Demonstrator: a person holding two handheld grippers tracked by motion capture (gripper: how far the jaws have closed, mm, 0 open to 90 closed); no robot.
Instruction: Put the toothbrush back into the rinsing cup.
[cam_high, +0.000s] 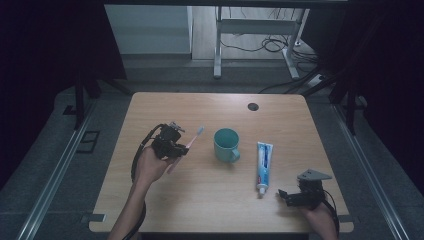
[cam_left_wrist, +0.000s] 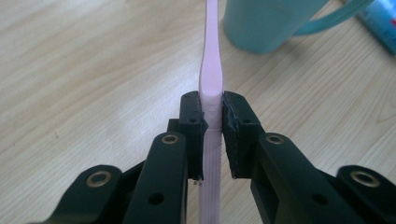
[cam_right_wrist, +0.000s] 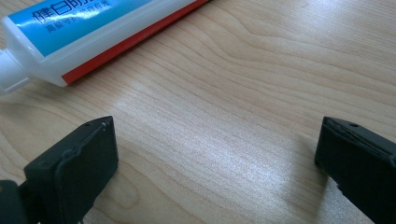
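The left gripper (cam_left_wrist: 212, 114) has its jaws clamped on the pink toothbrush (cam_left_wrist: 211, 70), long axis pointing toward the teal mug (cam_high: 226, 145) just ahead; the right gripper's (cam_right_wrist: 215, 154) jaws stand apart beside the toothpaste tube (cam_right_wrist: 93, 32) on the tabletop (cam_high: 200, 195).

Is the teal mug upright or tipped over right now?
Upright. The high view shows the teal mug standing on the table with its round open mouth facing up, handle to the side, beside the toothpaste tube.

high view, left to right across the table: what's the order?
left gripper clamped on the pink toothbrush → teal mug → toothpaste tube → right gripper, jaws open
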